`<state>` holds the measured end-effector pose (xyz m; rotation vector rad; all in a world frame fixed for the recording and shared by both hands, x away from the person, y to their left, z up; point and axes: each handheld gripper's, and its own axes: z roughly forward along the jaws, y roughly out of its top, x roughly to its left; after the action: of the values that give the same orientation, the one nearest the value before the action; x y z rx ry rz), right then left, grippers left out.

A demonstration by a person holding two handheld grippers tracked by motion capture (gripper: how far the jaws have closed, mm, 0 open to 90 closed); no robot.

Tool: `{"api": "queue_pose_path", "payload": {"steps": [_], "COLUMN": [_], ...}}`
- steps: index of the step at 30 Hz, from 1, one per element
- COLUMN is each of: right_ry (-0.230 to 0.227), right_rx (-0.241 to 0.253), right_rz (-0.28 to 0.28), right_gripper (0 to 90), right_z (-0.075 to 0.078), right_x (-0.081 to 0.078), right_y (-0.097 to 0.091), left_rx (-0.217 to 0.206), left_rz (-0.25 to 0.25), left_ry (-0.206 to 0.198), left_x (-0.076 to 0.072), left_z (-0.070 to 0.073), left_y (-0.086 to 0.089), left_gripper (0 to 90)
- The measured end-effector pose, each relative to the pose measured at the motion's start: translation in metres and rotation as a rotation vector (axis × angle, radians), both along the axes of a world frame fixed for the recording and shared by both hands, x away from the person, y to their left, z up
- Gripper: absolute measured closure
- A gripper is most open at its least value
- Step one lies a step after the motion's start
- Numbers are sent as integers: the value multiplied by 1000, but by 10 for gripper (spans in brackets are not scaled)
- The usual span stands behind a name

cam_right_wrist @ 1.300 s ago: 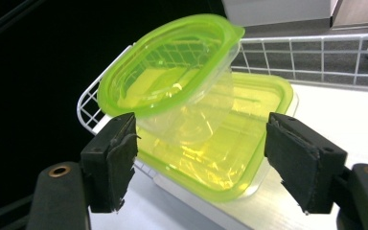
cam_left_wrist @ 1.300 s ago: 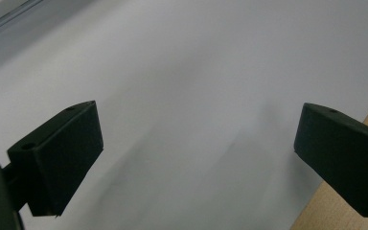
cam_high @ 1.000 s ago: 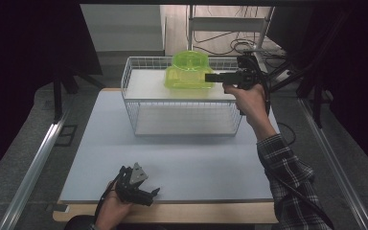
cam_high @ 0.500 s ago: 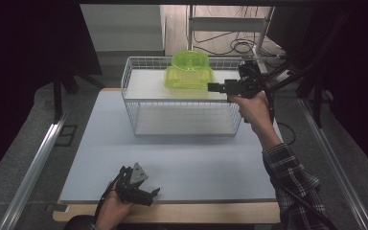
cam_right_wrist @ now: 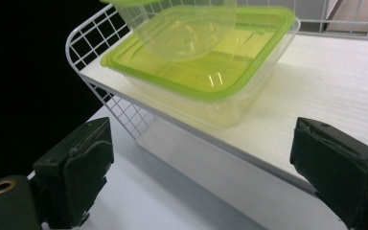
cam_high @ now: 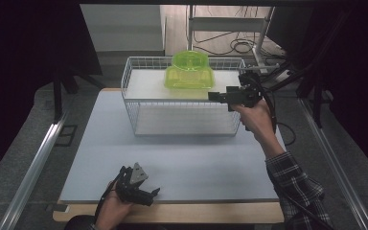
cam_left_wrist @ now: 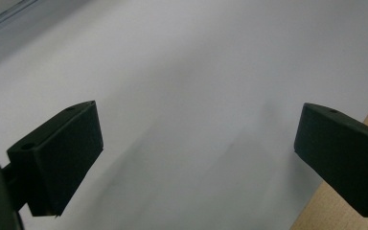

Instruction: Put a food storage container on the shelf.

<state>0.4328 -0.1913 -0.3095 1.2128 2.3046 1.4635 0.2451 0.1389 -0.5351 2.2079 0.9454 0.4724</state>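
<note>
A square translucent green container (cam_high: pixel 189 80) (cam_right_wrist: pixel 206 72) sits on the white top board of a wire rack (cam_high: pixel 182 127) (cam_right_wrist: pixel 100 43). A round green container (cam_high: pixel 190 60) (cam_right_wrist: pixel 182 24) rests on it. My right gripper (cam_high: pixel 213 96) (cam_right_wrist: pixel 199 177) hovers by the rack's front right, pointing left, a short way back from the square container. Its jaws have just been opening; they stand open with nothing between them. My left gripper (cam_high: pixel 153 193) (cam_left_wrist: pixel 196 158) lies at the table's front edge, open over bare white surface.
The white table top (cam_high: pixel 196 163) (cam_left_wrist: pixel 196 72) spreads between the rack and the wooden front edge (cam_left_wrist: pixel 345 211). Cables and a metal stand (cam_high: pixel 230 28) lie on the floor behind the rack. A metal rail (cam_high: pixel 38 163) runs along the left side.
My right gripper has drawn back from the square container's right edge, toward the near side and a little lower. Both containers stay in place. The left gripper has not moved.
</note>
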Motion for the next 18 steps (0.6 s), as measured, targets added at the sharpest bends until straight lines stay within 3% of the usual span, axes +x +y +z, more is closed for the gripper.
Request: {"api": "queue_pose_path", "payload": {"steps": [18], "right_ry": [-23], "right_rx": [-41], "right_rz": [25], "right_gripper": [59], "right_z": [-25], "right_x": [-16], "right_y": [-2], "left_rx": [-17], "left_rz": [-5], "left_ry": [-2], "left_x": [0], "left_z": [1], "left_y": [1], "left_gripper": [18]}}
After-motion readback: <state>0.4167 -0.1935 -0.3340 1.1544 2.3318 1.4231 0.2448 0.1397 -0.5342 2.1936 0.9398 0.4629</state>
